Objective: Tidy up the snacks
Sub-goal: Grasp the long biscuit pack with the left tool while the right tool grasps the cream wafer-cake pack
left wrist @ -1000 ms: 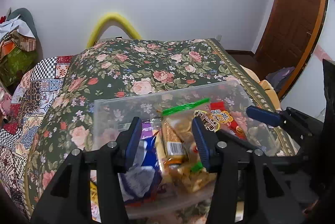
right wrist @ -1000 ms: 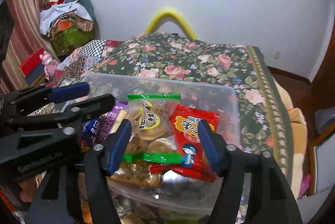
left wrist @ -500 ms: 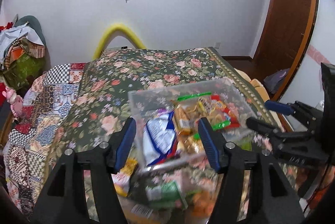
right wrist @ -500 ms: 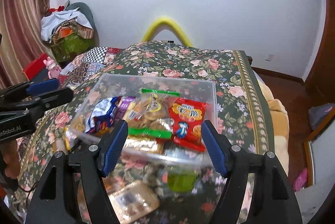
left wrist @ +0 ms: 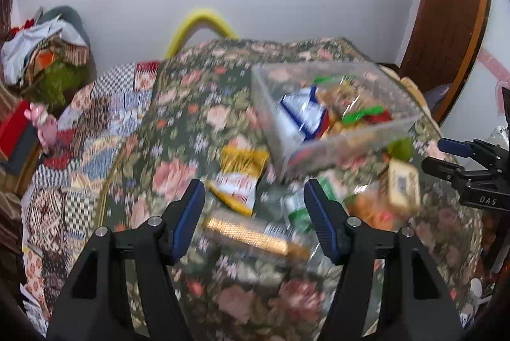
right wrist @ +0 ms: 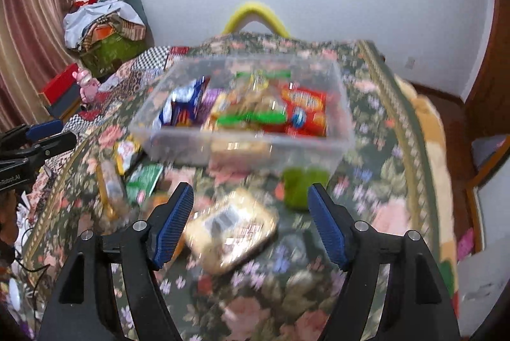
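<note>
A clear plastic bin [right wrist: 346,118] sits on the floral table, also in the left wrist view [left wrist: 264,98]. It holds a red snack bag [right wrist: 304,111], a green-sealed cookie bag [right wrist: 251,114] and a blue-white packet [right wrist: 181,108]. Loose snacks lie in front: a tan packet [right wrist: 229,226], a green cup [right wrist: 301,186], a yellow packet [left wrist: 242,178], a gold bar [left wrist: 251,237]. My left gripper [left wrist: 255,210] is open and empty above the loose snacks. My right gripper [right wrist: 250,213] is open and empty above the tan packet. Both views are blurred.
The floral cloth [left wrist: 178,175] covers the table, with a patchwork cloth [left wrist: 95,130] at its left. A pile of clothes [right wrist: 102,22] stands at the back left. A wooden door [left wrist: 446,22] is at the right. A yellow arch [right wrist: 255,12] rises behind the table.
Both grippers have pulled back and up from the bin, still open. The left view has swung left, so the bin now sits upper right. More loose snacks show in front.
</note>
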The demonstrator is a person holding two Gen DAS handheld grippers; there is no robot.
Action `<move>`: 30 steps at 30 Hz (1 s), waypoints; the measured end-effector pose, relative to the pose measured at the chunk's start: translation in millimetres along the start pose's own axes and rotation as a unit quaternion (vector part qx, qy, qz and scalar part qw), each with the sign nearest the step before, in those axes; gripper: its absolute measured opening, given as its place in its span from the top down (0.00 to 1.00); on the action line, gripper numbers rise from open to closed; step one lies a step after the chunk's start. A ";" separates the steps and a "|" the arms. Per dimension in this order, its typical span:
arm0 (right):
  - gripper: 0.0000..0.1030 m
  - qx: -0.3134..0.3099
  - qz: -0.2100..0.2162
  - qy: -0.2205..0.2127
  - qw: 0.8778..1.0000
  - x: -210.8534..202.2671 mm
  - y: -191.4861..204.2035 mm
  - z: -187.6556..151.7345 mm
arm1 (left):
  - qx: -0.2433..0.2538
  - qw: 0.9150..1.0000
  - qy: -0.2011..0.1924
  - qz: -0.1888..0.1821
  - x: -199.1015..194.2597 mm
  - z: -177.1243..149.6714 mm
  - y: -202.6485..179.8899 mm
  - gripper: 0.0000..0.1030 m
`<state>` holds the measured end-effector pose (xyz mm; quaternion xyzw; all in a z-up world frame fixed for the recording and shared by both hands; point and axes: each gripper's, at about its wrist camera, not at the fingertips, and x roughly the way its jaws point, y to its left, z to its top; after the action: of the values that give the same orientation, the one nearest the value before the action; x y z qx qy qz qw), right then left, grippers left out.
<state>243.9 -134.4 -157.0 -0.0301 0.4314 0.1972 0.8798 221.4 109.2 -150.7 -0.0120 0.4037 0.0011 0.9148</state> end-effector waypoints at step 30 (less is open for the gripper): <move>0.21 0.053 0.026 0.055 0.997 41.4 -0.7 -26.6 | -0.074 0.992 0.091 0.033 77.9 -78.6 18.6 0.32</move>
<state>247.1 -127.7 -205.7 0.0172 0.4898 0.1953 0.8495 215.6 125.4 -261.5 -0.0665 0.4843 0.0607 0.8703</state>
